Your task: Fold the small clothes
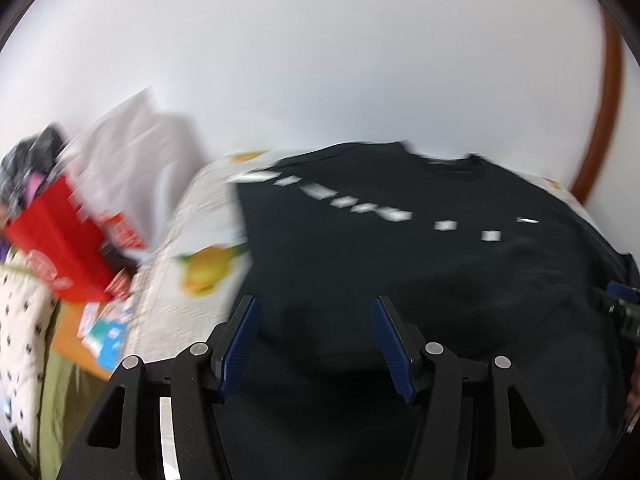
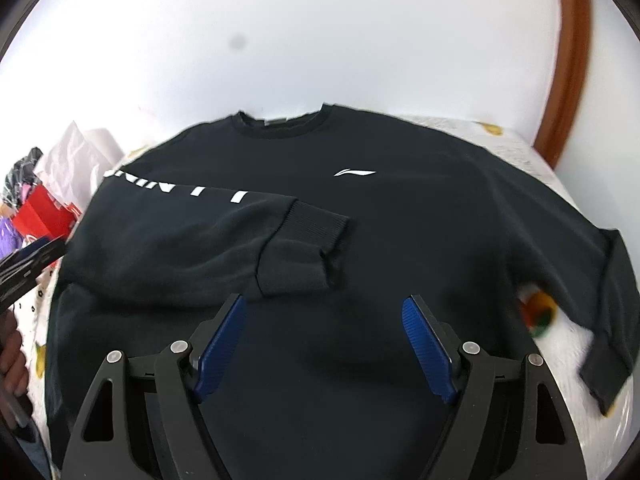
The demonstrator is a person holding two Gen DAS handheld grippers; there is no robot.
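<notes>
The black sweatshirt (image 2: 400,220) nearly covers the bed (image 2: 512,140), one sleeve (image 2: 224,224) folded across. Both the left hand-held gripper (image 1: 314,314) and the right hand-held gripper (image 2: 322,314) gape wide, holding nothing.

Each gripper, left gripper (image 1: 314,312) and right gripper (image 2: 322,312), consists of a matte black frame with triangular cut-outs in its outer arms at the lower left and lower right of the frame. Each finger carries a ribbed blue pad (image 1: 390,342) (image 2: 428,346) on its inner face, and four round silver pivot pins (image 2: 469,347) sit across the linkage. Bare skin of a hand (image 2: 14,360) shows at the left edge of the right wrist view.
</notes>
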